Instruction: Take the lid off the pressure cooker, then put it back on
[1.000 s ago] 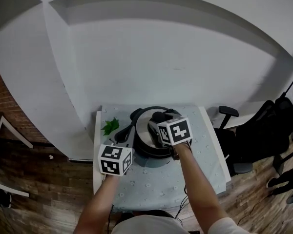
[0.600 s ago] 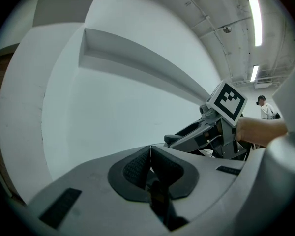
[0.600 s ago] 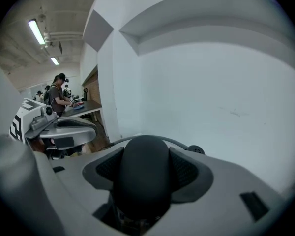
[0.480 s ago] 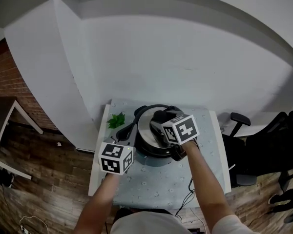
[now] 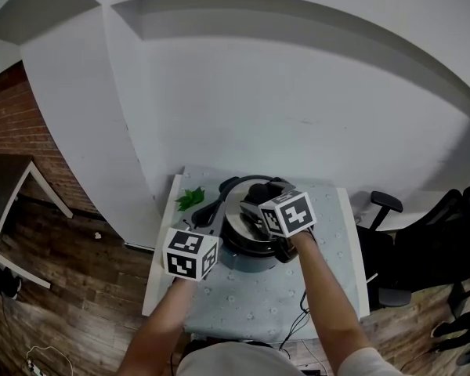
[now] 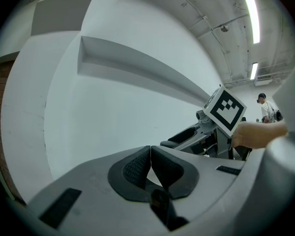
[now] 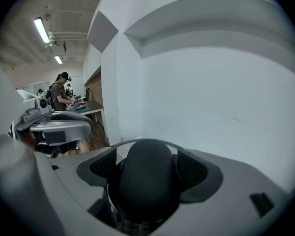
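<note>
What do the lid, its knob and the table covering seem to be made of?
The lid: silvery with a bright sheen, probably steel or aluminium. The knob: a black, smooth, matte dome, likely hard plastic. The table covering: pale grey-blue with small printed specks, looks like cloth or a soft mat; the weave is too small to tell.

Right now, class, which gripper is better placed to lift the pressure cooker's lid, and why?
Right. The right gripper has its jaws closed on the lid's black knob; the left gripper is shut on nothing, beside the pressure cooker.
</note>
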Tool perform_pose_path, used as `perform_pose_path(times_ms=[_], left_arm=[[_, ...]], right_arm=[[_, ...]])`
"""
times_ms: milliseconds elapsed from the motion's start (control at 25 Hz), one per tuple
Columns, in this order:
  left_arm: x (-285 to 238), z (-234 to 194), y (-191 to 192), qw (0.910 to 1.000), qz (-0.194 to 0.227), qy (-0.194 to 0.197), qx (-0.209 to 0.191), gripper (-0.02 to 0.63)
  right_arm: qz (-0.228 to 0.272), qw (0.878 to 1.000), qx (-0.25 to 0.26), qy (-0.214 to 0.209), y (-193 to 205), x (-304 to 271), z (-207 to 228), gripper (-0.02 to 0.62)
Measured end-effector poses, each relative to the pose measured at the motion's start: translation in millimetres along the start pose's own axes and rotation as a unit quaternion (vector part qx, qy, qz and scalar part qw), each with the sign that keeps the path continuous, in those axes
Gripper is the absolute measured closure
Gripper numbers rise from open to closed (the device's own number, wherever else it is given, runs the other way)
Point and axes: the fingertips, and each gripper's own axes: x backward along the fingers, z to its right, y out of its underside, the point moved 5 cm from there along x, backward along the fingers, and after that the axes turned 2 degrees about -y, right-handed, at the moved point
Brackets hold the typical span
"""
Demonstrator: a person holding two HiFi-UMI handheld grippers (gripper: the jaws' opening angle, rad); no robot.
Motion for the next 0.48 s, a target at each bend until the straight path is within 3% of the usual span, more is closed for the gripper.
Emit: perform_pose_path(times_ms=[240,480], left_arm=[[1.1,-2.4,-12.3,0.9999,0.008,0.013,-0.005,0.592],[2.7,-5.1,-21.1,0.9995,0.014,0.025,-0.015,0.592]], right_arm=[[0.088,0.996,0.013,0.031,-26.5,27.2,3.0,0.207],[0.147,0.986,0.015,0.079,-38.0,58.6,3.5,0.253]])
